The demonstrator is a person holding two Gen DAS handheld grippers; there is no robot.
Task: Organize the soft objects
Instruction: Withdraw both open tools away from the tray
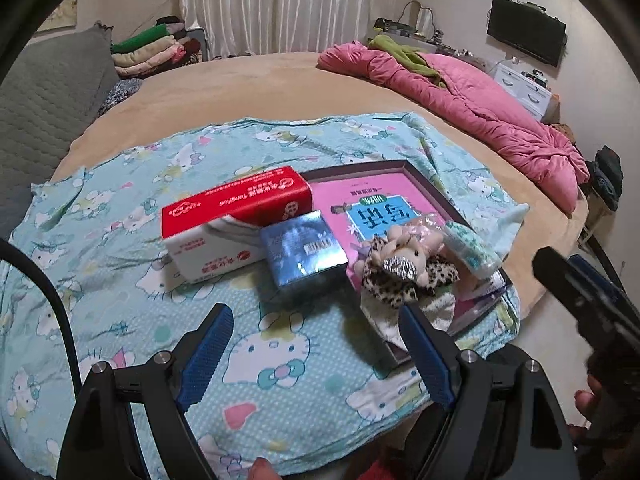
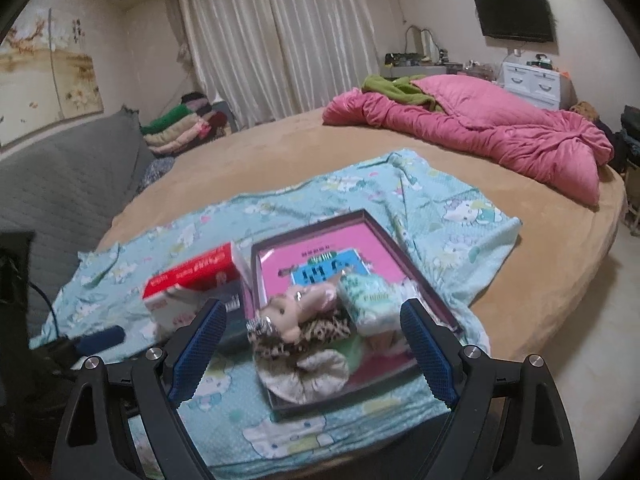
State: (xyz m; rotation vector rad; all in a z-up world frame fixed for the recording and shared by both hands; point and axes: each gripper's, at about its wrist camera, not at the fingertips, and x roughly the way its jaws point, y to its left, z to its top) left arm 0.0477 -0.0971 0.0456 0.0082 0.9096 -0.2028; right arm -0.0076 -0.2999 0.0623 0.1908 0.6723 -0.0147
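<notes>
Plush toy (image 2: pixel 298 312) lies in the tray (image 2: pixel 424 264), 12 o'clock of the right tool (image 2: pixel 312 350); both tools spread, empty. Light, squashy; pinch across its body.

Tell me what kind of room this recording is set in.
A bedroom, most likely: a large round bed with a rumpled pink quilt, a wall-mounted television, and curtains behind.
</notes>
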